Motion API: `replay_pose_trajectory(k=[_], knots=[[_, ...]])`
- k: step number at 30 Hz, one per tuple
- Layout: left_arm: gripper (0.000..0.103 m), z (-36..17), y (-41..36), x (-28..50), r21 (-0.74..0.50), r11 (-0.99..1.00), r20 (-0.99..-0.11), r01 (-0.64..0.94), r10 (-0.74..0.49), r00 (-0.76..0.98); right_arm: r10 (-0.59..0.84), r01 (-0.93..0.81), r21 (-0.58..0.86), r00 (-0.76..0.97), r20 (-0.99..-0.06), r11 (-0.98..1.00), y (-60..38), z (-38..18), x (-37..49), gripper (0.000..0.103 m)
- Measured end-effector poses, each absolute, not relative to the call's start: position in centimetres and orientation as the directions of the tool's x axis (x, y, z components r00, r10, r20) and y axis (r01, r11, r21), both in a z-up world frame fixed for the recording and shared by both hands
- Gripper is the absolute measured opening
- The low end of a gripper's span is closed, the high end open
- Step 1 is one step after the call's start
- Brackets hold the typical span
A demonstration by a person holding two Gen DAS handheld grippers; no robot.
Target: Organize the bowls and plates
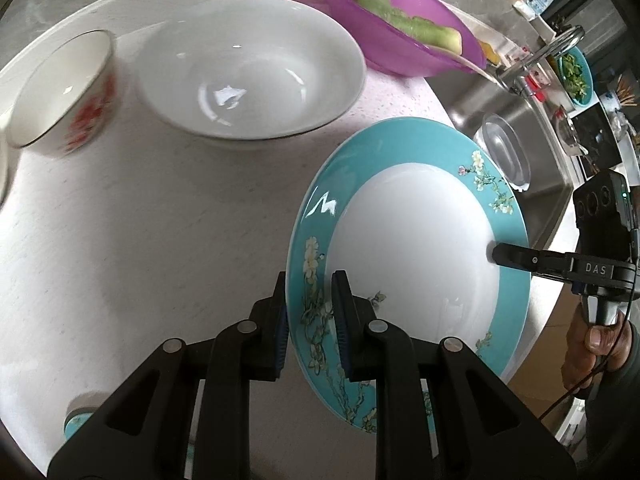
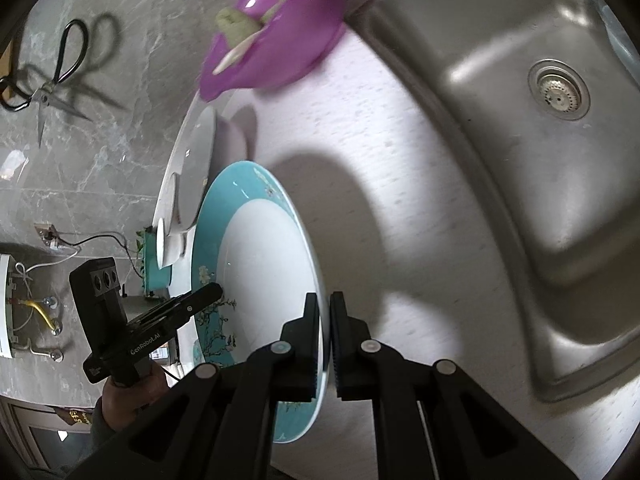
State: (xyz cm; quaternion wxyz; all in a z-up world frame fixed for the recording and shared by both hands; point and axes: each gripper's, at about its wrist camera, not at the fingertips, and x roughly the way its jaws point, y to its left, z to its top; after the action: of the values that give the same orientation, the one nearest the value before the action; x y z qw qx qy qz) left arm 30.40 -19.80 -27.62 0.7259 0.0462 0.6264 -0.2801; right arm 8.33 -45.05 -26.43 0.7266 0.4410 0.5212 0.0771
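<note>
Two grippers share one teal plate (image 1: 408,248), lifted and tilted above the counter (image 1: 140,240). The left gripper (image 1: 310,320) has its fingers narrowed on the near rim, one each side, though a sliver of gap shows; the right gripper (image 2: 325,344) pinches the opposite rim tight. From the left, the white bowl (image 1: 252,72) lies ahead and leftward, with a red-flowered bowl (image 1: 64,92) beyond it, so I'd guess the plate travels that way, the left hand leading.
</note>
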Motion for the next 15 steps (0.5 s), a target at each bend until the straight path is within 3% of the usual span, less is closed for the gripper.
replay_pose_trajectory(k=[15], knots=[[0.018,-24.0,-4.2,26.6,-0.249,0.905,-0.933,0.346,-0.319,0.165,0.647,0.219,0.73,0.346,-0.679,0.648,-33.4,-23.6,9.8,0.01]])
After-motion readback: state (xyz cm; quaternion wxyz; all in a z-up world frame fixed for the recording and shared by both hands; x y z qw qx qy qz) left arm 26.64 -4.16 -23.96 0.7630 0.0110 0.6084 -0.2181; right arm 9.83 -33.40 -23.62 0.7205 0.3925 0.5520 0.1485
